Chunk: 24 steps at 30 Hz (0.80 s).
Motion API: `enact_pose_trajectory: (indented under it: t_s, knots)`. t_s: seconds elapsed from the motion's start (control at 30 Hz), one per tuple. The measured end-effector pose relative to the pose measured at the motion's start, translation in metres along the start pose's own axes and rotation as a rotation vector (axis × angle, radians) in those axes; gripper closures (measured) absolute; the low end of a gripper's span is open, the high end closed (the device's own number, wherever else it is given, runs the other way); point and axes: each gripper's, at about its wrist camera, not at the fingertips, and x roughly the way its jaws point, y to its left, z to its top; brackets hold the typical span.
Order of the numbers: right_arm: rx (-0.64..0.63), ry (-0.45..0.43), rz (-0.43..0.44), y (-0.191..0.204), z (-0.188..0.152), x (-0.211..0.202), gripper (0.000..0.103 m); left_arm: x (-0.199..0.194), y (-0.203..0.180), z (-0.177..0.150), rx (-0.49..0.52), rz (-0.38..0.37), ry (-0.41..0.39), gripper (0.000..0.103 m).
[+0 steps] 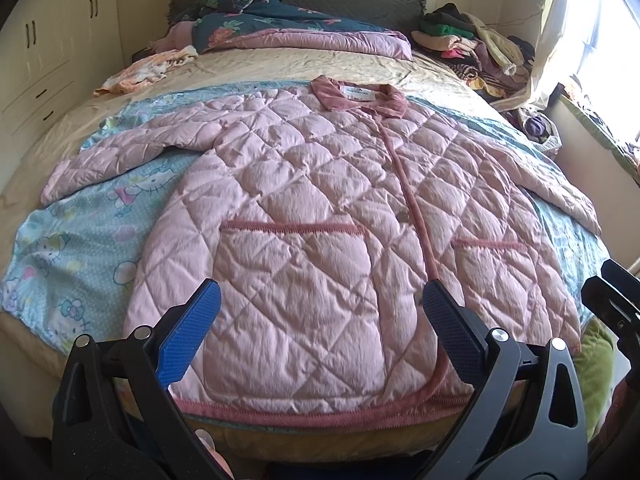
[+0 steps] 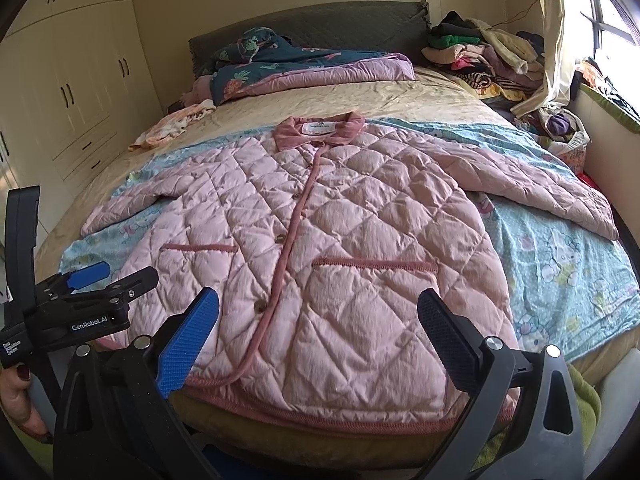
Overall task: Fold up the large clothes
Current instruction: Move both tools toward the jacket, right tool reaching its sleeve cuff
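Observation:
A pink quilted jacket (image 1: 320,200) (image 2: 328,232) lies flat and face up on the bed, buttoned, collar at the far end, both sleeves spread to the sides. Its hem reaches the bed's near edge. My left gripper (image 1: 320,312) hovers open above the hem's left half, over the left pocket, holding nothing. My right gripper (image 2: 318,320) hovers open above the hem's right half, beside the button placket, also holding nothing. The left gripper (image 2: 90,280) shows at the left of the right wrist view, held by a hand (image 2: 20,396).
A light blue cartoon sheet (image 1: 80,240) (image 2: 560,264) lies under the jacket on the beige bed (image 2: 360,100). A folded quilt (image 1: 304,36) and a clothes pile (image 1: 476,44) sit at the headboard. Wardrobes (image 2: 72,80) stand left; a window (image 2: 612,12) is at right.

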Motion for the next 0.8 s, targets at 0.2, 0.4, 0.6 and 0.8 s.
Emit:
enact_pose_trajectory:
  t_s: [0.2, 0.4, 0.6, 0.8]
  knots:
    - [0.007, -0.011, 0.007, -0.005, 0.023, 0.009, 0.004, 0.005, 0.005, 0.021, -0.027, -0.005, -0.007, 0.008]
    - [0.023, -0.028, 0.010, -0.011, 0.049, 0.017, 0.004, 0.011, 0.005, 0.044, -0.047, 0.001, -0.008, 0.008]
    - [0.036, -0.037, 0.011, -0.018, 0.074, 0.025, 0.004, 0.016, 0.005, 0.067, -0.054, 0.002, -0.015, 0.008]
    - [0.058, -0.060, 0.014, -0.026, 0.100, 0.032, 0.004, 0.023, 0.000, 0.089, -0.049, 0.004, -0.022, 0.008]
